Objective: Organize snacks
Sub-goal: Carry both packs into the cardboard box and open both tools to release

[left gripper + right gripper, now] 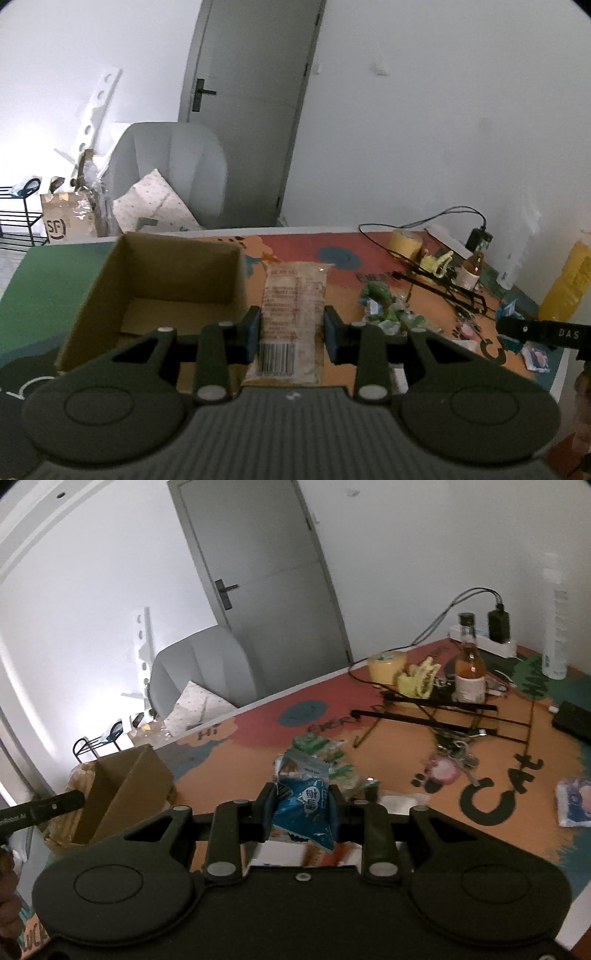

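Gripping beige packet [291,317], left tongs [292,328]; right tongs [303,808] clamp blue pouch [308,808]; patterned tabletop [369,716], grey door [266,572], maybe armchair [173,166].

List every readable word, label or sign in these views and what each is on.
"SF": brown cardboard carton on the floor.
"DAS": black bar of the right hand-held gripper.
"CAT": colourful printed table mat.
"HI": same mat.
Beige snack packet: barcode and print, too blurred.
Blue snack packet: characters unreadable.
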